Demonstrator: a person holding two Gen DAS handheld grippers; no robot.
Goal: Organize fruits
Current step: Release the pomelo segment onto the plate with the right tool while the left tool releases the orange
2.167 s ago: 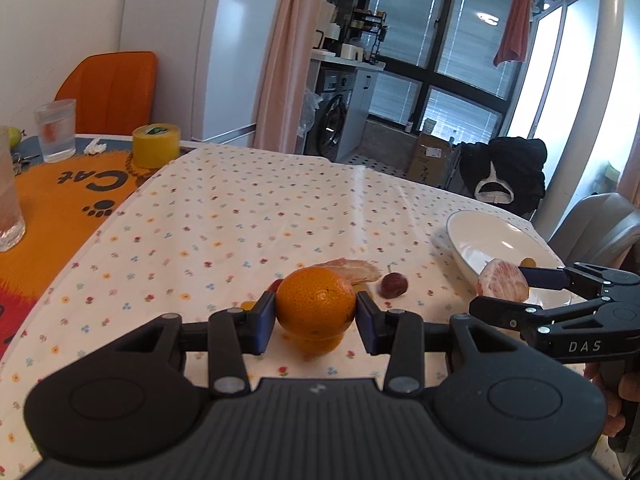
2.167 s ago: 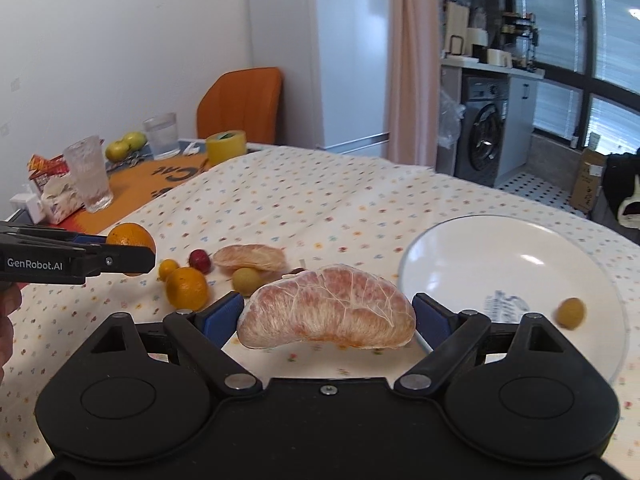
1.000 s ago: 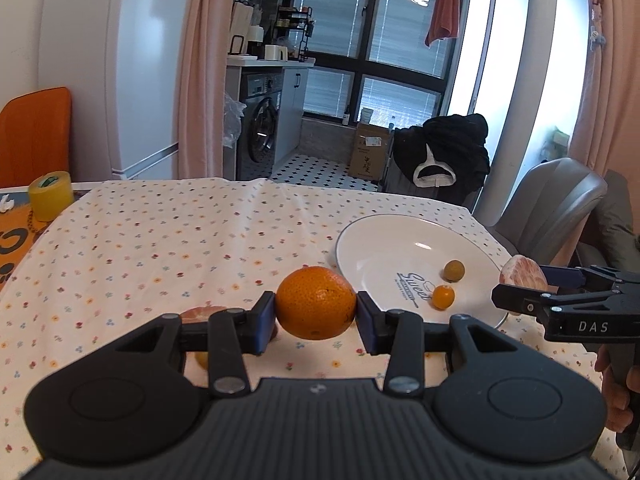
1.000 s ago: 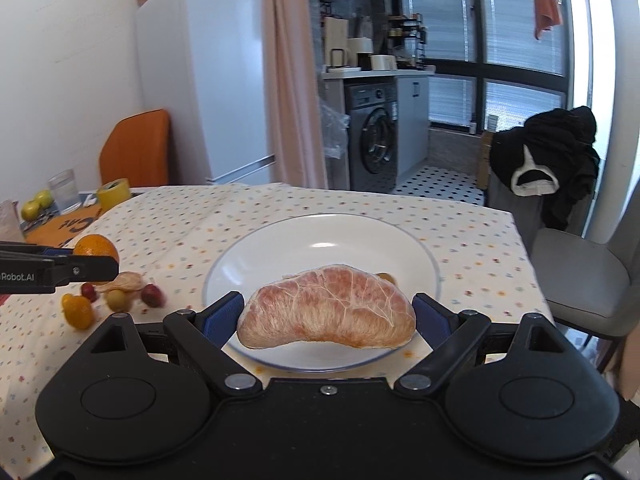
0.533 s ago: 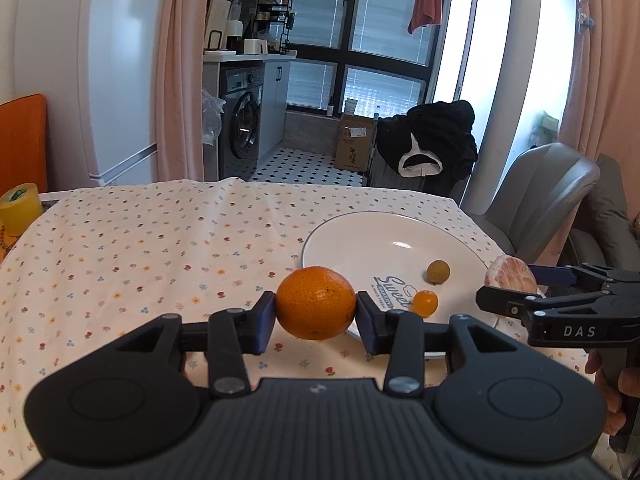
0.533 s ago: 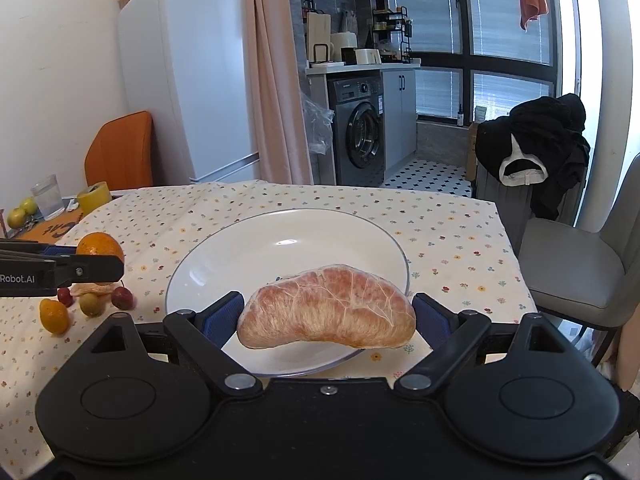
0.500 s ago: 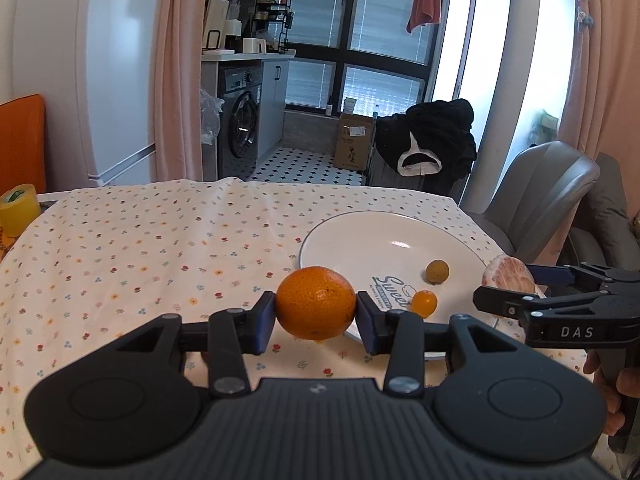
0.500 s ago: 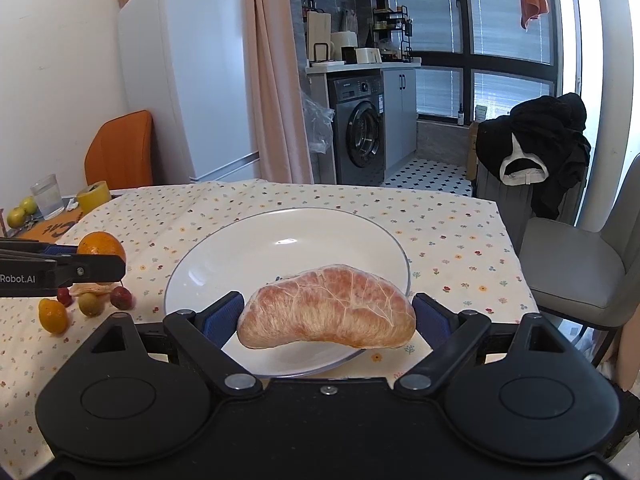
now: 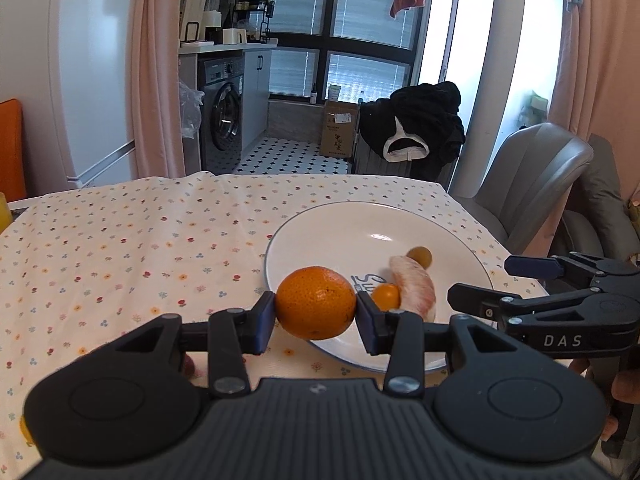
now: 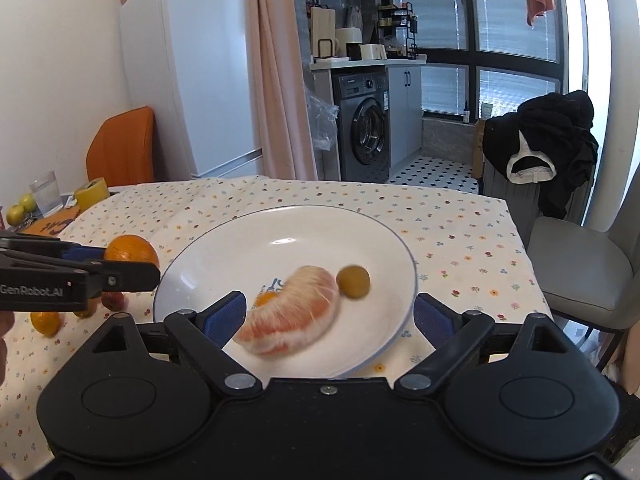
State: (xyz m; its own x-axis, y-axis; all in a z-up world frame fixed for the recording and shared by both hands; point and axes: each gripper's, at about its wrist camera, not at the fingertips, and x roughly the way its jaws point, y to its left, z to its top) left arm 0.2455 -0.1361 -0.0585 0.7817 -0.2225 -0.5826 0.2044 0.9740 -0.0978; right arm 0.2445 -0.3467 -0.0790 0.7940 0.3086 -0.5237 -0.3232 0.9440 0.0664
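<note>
My left gripper [image 9: 316, 309] is shut on an orange [image 9: 316, 308], held just over the near left rim of the white plate [image 9: 320, 236]. In the right wrist view that orange [image 10: 130, 251] shows at the plate's left side. My right gripper [image 10: 330, 320] stands open above the plate [image 10: 224, 256]. A peeled pomelo segment [image 10: 290, 314] lies on the plate, slightly blurred, beside a small olive-coloured fruit [image 10: 353, 282] and a small orange fruit [image 10: 265, 300]. In the left wrist view the pomelo segment [image 9: 414, 290] lies between those two small fruits.
Several small fruits [image 10: 46, 322] lie on the flowered tablecloth [image 9: 120, 248] left of the plate. A glass [image 10: 46, 199], a yellow tape roll [image 10: 93, 193] and green fruits [image 10: 18, 210] stand at the far left. A grey chair [image 10: 580, 268] stands by the table's right edge.
My right gripper has opened and the pomelo segment has dropped onto the plate. The left gripper with the orange has moved closer to the plate.
</note>
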